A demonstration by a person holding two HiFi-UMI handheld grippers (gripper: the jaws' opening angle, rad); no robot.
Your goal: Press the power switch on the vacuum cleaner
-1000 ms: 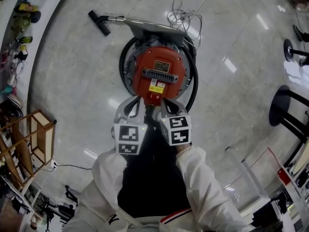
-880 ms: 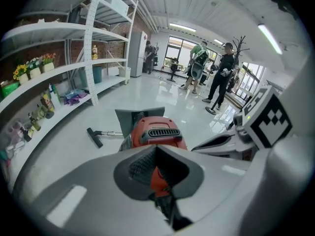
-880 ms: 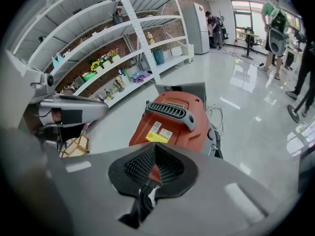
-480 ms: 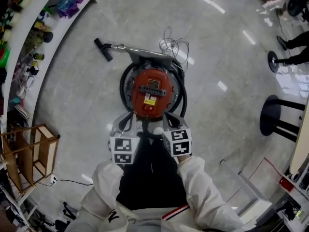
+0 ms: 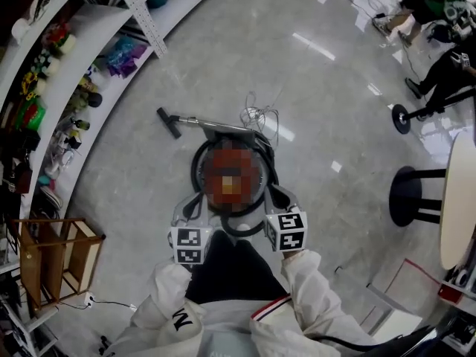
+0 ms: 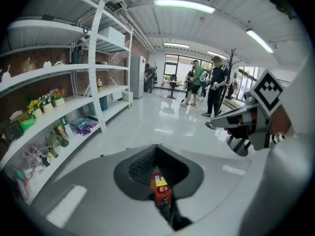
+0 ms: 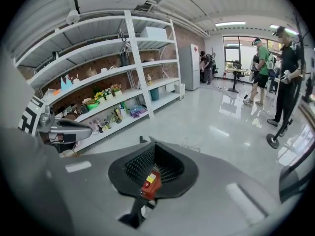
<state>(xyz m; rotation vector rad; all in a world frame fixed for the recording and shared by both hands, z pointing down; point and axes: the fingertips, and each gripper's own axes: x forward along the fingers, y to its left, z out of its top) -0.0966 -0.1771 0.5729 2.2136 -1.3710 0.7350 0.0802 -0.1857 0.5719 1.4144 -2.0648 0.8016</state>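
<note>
Left hand-held gripper (image 5: 192,205) and right hand-held gripper (image 5: 277,198) clenched, empty, above the vacuum (image 6: 161,190) (on floor).

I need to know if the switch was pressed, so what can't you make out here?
Vacuum cleaner top, head view: a mosaic patch covers it, so no switch shows.
Switch position, both gripper views: the red panel is too small to read.
Cord far end, head view: too small a tangle to trace.
</note>
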